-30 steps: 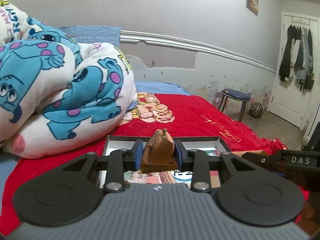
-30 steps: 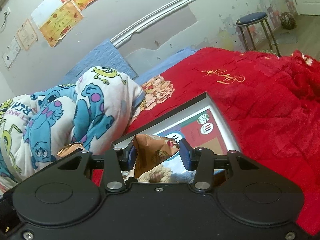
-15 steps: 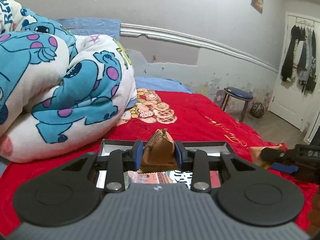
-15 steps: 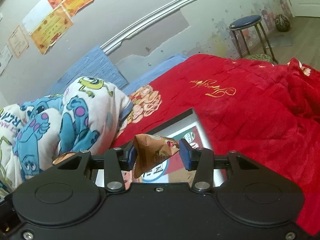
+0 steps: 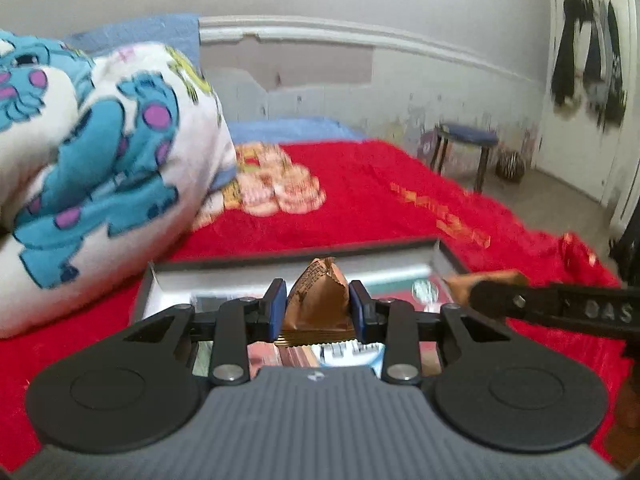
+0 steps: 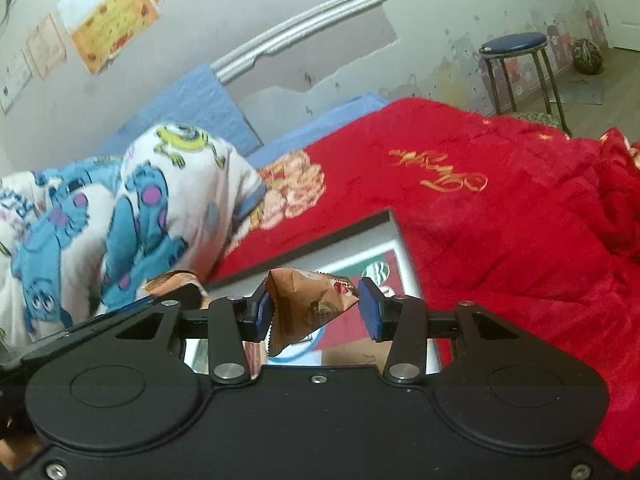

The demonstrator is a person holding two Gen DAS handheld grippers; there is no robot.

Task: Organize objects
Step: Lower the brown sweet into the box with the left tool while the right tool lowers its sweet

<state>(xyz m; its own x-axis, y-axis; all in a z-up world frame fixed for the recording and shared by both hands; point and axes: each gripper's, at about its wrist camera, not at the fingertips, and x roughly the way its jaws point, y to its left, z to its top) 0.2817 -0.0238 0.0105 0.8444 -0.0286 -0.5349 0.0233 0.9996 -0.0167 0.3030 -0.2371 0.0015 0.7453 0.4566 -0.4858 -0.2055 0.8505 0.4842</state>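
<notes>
Left gripper [image 5: 318, 305]: fingers are clenched on a brown packet [image 5: 316, 300], pinched from both sides, apex up. Packet is held above the near part of an open box [image 5: 434, 254] that lies on the red bedspread [image 5: 360, 196].

Right gripper [image 6: 316, 311]: a second packet [image 6: 306, 306] sits between the fingers. The left pad is pressed against the packet's crimped side; the right tip appears to reach the right pad, but firm contact cannot be told from this view. Grasp is judged to be held, with the jaws set wider than on the left. This packet also hangs over the box [image 6: 394, 232].

Reason for the hold, as judged: both packets are kept over the box so they can be dropped inside, which fits the organizing task. Side pinches leave the underside free for lowering. Release is not yet made on either side.

View differences:
- Left view shows both long rims of the box, its grey inner wall, and the right gripper's arm entering from the right with its packet near the box's right end. Frame is motion-blurred.
- Right view shows the printed box floor (green, red, white) more clearly, and certificates [image 6: 116, 16] on the wall. A packet corner at lower left is taken to be the left gripper's.
- A cartoon blanket [image 5: 92, 152] lies just left of the box in both views.
</notes>
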